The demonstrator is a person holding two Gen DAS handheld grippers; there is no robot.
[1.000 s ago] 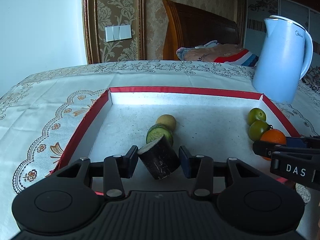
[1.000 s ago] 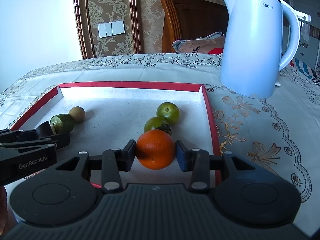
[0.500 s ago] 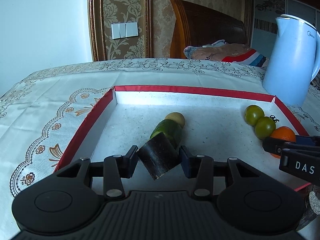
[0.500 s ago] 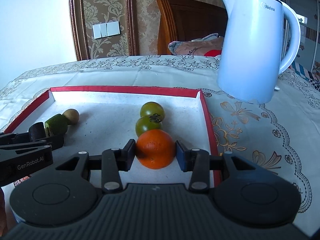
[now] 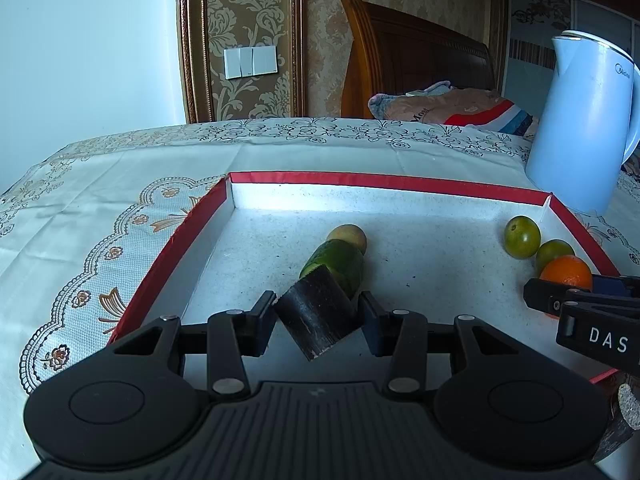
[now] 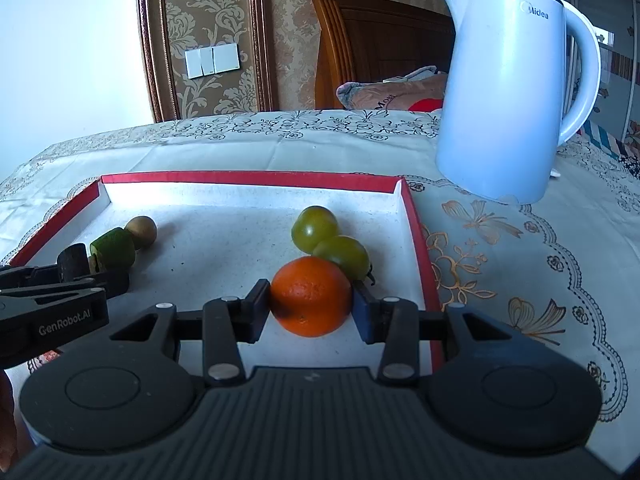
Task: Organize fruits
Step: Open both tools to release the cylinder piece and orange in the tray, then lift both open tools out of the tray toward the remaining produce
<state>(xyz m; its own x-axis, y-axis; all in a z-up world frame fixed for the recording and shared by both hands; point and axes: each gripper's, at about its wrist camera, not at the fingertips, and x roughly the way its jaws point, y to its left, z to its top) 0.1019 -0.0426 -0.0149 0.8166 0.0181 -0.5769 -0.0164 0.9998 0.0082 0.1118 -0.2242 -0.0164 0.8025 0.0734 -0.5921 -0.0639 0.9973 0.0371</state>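
Note:
My left gripper (image 5: pixel 318 318) is shut on a dark cylindrical piece (image 5: pixel 316 316), held low over the red-rimmed tray (image 5: pixel 384 181), its far end against a green cucumber piece (image 5: pixel 340 258) that touches a small brown fruit (image 5: pixel 352 235). My right gripper (image 6: pixel 310 302) is shut on an orange (image 6: pixel 310 296) at the tray's right side, just in front of two green tomatoes (image 6: pixel 314 226) (image 6: pixel 344 254). The right gripper with the orange (image 5: pixel 566 270) shows in the left wrist view; the left gripper (image 6: pixel 76 276) shows in the right wrist view.
A pale blue kettle (image 6: pixel 508 92) stands on the patterned tablecloth (image 6: pixel 520 248) right of the tray's far corner. A wooden headboard (image 5: pixel 416 56) and folded bedding (image 5: pixel 440 104) lie behind the table. A dark stub (image 5: pixel 618 420) sits at the lower right.
Both grippers shifted left and slightly forward with their loads. The dark piece now butts against the cucumber; the orange now sits close behind the nearer green tomato.

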